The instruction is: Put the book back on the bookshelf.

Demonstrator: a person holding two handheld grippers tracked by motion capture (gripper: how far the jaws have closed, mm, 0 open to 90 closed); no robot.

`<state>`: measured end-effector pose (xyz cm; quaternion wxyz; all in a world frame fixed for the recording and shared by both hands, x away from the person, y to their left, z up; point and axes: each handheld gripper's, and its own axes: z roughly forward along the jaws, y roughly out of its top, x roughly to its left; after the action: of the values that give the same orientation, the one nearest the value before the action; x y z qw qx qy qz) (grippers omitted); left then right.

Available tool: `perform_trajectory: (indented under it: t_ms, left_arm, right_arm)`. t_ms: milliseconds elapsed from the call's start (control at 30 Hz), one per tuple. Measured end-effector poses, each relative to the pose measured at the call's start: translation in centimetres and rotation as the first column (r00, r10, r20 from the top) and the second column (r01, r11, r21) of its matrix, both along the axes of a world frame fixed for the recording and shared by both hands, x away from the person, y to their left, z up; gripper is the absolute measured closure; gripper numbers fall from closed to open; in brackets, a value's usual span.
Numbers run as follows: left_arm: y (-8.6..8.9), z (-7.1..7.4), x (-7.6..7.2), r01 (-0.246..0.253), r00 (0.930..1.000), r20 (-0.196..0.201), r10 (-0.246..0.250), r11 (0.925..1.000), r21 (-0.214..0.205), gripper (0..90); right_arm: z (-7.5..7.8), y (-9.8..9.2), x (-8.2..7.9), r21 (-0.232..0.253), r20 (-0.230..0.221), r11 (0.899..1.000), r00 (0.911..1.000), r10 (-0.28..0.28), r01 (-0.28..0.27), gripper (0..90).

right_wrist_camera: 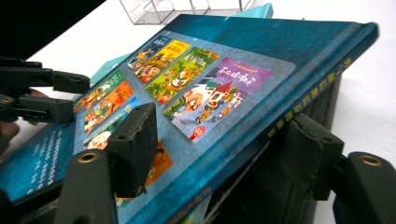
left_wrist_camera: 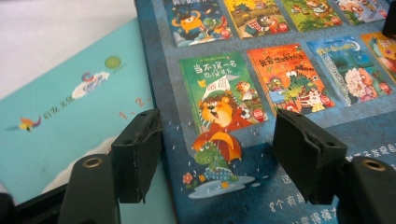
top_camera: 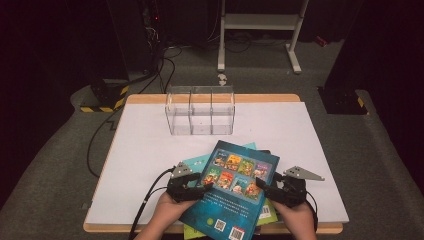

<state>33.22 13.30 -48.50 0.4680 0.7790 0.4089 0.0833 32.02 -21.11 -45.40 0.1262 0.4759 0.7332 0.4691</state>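
Dark blue book (top_camera: 235,192) lies back cover up on a stack of books at the table's (top_camera: 150,150) near edge, over a teal book (left_wrist_camera: 56,121). Left gripper (top_camera: 200,181): jaws spread astride its left edge. Right gripper (top_camera: 267,187): jaws spread around the spine edge, apparently not pinching. Clear organizer (top_camera: 200,111) stands behind.

Bright overhead light on the white table (top_camera: 310,150), dark room around it; high view soft and grainy; faint sheen on the blue book (right_wrist_camera: 261,46), near jaws slightly blurred, soft shadows beneath
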Motion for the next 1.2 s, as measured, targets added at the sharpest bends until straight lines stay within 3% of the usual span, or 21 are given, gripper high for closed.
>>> perform_trajectory:
  t_ms: [133, 333, 367, 533, 600, 667, 700, 833, 867, 933, 967, 1067, 1133, 1200]
  left_arm:
    - [0.6, -0.1, -0.2, 0.021, 0.9991, 0.036, -0.021, 0.9996, 0.017, 35.4]
    - [1.7, -0.5, -1.4, 0.018, 0.9995, 0.028, -0.018, 0.9998, -0.002, 40.1]
    - [1.8, -0.6, -1.5, 0.015, 0.9996, 0.024, -0.014, 0.9998, -0.015, 40.3]
    - [1.5, -0.7, -1.5, -0.004, 0.9998, 0.018, 0.005, 0.9994, -0.034, 41.6]
    - [1.2, -0.7, -1.3, -0.006, 0.9998, 0.02, 0.007, 0.999, -0.044, 44.3]
    - [0.9, -0.6, -1.2, 0.0, 0.9997, 0.025, 0.001, 0.9989, -0.048, 45.5]
    - [0.3, -0.5, -1.0, 0.013, 0.9993, 0.034, -0.011, 0.9986, -0.052, 45.6]
    - [0.2, -0.6, -0.6, 0.025, 0.999, 0.038, -0.022, 0.9968, -0.076, 46.8]
    - [0.3, -0.6, -0.6, 0.024, 0.9995, 0.023, -0.022, 0.9963, -0.082, 46.8]
    - [0.7, -0.6, -1.1, -0.003, 1.0, 0.009, 0.003, 0.9984, -0.057, 40.3]
    - [1.3, -0.7, -1.7, -0.018, 0.9998, 0.0, 0.018, 0.998, -0.061, 39.1]
    - [1.3, -1.0, -2.1, 0.014, 0.9998, -0.014, -0.015, 0.9938, -0.11, 43.4]
    - [0.6, -0.9, -2.0, 0.013, 0.9999, 0.006, -0.012, 0.9944, -0.105, 46.3]
    - [0.0, -0.7, -1.5, 0.005, 0.9999, 0.01, -0.004, 0.9959, -0.091, 45.7]
  right_arm:
    - [0.2, -0.2, 1.3, 0.016, -0.024, 1.0, 0.9996, 0.017, -0.016, 38.4]
    - [0.6, 0.2, 3.3, -0.018, -0.031, 1.0, 0.9992, 0.024, -0.025, 38.5]
    - [0.8, 0.3, 3.8, -0.042, -0.02, 0.999, 0.9998, 0.008, -0.009, 37.1]
    - [0.7, 0.2, 2.4, -0.041, -0.039, 0.999, 0.9991, 0.014, -0.016, 29.0]
    - [0.4, -0.1, 1.4, -0.006, -0.053, 1.0, 0.9986, 0.01, -0.011, 29.0]
    - [0.3, -0.2, 1.1, 0.0, -0.05, 1.0, 0.9987, 0.011, -0.011, 29.4]
    - [0.3, -0.1, 0.6, 0.004, -0.043, 1.0, 0.999, 0.014, -0.014, 34.8]
    - [0.6, -0.6, 1.6, 0.017, -0.039, 1.0, 0.999, -0.024, 0.024, 38.7]
    - [0.6, -0.8, 2.0, 0.015, -0.032, 0.999, 0.9989, -0.034, 0.035, 39.5]
    - [0.9, -1.1, 2.7, -0.004, -0.016, 0.998, 0.998, -0.062, 0.061, 40.4]
    - [1.1, -1.3, 2.6, -0.008, -0.037, 0.998, 0.9978, -0.055, 0.055, 32.1]
    - [0.7, -1.1, 1.6, 0.016, -0.078, 1.0, 0.9969, -0.006, 0.007, 27.0]
    - [0.2, -0.7, 0.8, 0.026, -0.09, 1.0, 0.9959, 0.011, -0.009, 27.1]
    - [0.2, -0.4, 0.4, 0.038, -0.072, 0.999, 0.9971, 0.024, -0.021, 36.5]
